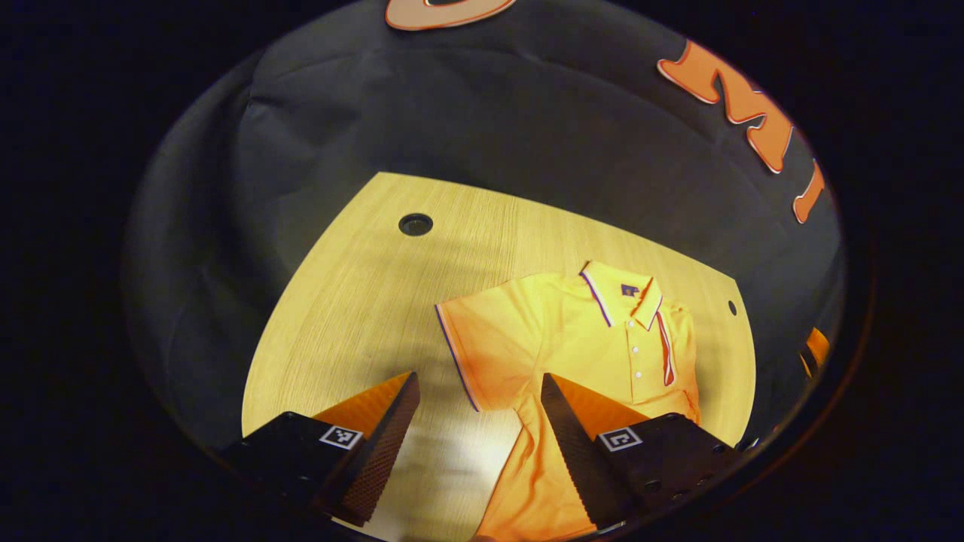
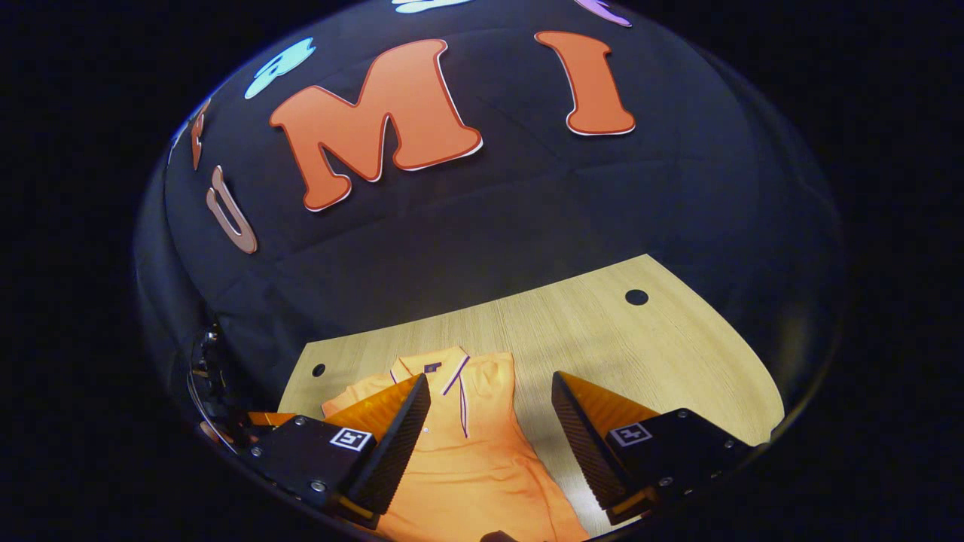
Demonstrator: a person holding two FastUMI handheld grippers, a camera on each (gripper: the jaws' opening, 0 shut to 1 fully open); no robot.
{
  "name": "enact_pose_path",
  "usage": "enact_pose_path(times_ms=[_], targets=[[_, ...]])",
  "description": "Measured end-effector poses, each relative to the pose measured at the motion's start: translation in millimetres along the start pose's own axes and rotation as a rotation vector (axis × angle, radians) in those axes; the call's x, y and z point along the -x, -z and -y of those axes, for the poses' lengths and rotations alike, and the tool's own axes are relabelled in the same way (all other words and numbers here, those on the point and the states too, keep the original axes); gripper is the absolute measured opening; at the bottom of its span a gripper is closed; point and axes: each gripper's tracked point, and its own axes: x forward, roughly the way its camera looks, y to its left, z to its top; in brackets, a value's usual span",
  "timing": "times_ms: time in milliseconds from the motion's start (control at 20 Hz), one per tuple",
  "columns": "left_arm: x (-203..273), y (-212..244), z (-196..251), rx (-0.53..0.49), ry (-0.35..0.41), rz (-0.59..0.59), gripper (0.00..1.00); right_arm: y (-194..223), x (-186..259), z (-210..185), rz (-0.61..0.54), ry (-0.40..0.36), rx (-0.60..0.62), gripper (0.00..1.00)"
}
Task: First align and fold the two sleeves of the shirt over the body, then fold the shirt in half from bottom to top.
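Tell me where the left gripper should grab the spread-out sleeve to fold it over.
Probably the sleeve's striped cuff edge of the shirt, near its lower corner. It lies flat on the table, pointing outward, so come down from that outer side with the open left gripper and pinch the hem.

The shirt [image 1: 595, 354] lies flat on the table [image 1: 361, 301], collar [image 1: 621, 293] toward the far wall

A light wood table [image 1: 361, 301] stands against the black cloth wall [image 1: 467, 128]. A round hole [image 1: 416, 223] sits near its far corner, and a smaller hole [image 1: 732, 307] lies close to the opposite edge.
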Motion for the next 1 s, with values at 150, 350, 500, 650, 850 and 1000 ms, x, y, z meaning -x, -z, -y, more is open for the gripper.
enact_pose_path(times_ms=[150,350,500,650,850,1000], targets=[[-31.9,8.6,-3.2,0.02,-0.014,-0.147,0.98,3.0,15.9,4.5,0.014,0.012,-0.009,0.99],[-57.7,12.9,-4.1,0.043,-0.013,-0.278,0.98,7.4,43.8,15.5,0.057,0.055,0.014,0.99],[-72.9,12.8,-1.2,0.036,-0.008,-0.342,0.98,15.4,63.5,21.0,0.077,0.077,0.027,0.99],[-88.9,15.7,3.3,0.058,0.012,-0.439,0.98,29.0,79.7,25.2,0.077,0.079,0.024,0.99],[-104.8,16.1,8.5,0.103,-0.01,-0.519,0.96,44.9,97.6,41.0,0.086,0.103,-0.012,0.98],[-115.9,12.2,7.0,0.132,-0.067,-0.521,0.95,51.4,107.8,52.8,0.088,0.127,-0.026,0.98]])
